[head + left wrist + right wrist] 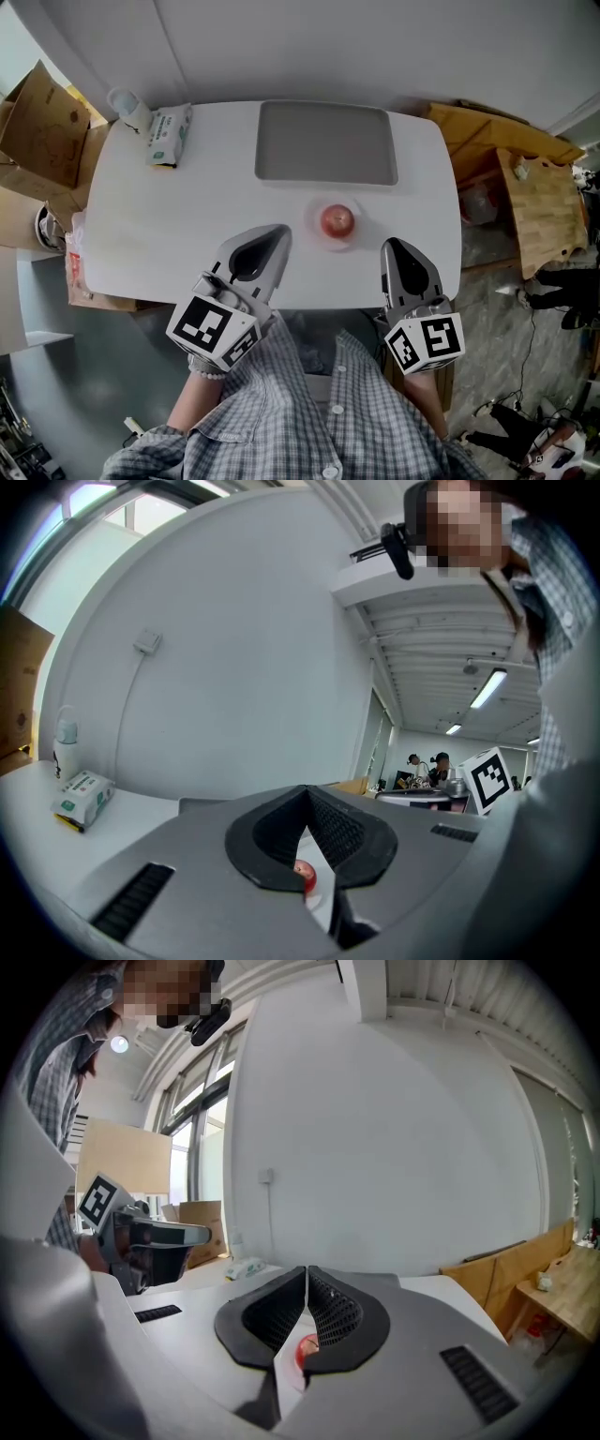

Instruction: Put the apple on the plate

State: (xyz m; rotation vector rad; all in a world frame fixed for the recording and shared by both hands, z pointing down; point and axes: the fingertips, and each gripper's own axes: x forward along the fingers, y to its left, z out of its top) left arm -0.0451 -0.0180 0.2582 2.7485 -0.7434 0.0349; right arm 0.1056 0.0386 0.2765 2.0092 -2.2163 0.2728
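Apple (pixel 337 220) sits on plate (pixel 314 232): we judge task done. L hand-held gripper (pixel 279 230) & R hand-held gripper (pixel 390 245): jaws closed, empty, parked at desk (pixel 187 216) edge, clear of plate.

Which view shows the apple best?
The head view: the apple is seen whole and unobstructed from above, resting on the plate. The left gripper view and right gripper view each show only a small red sliver of it through the gap below their closed jaws.
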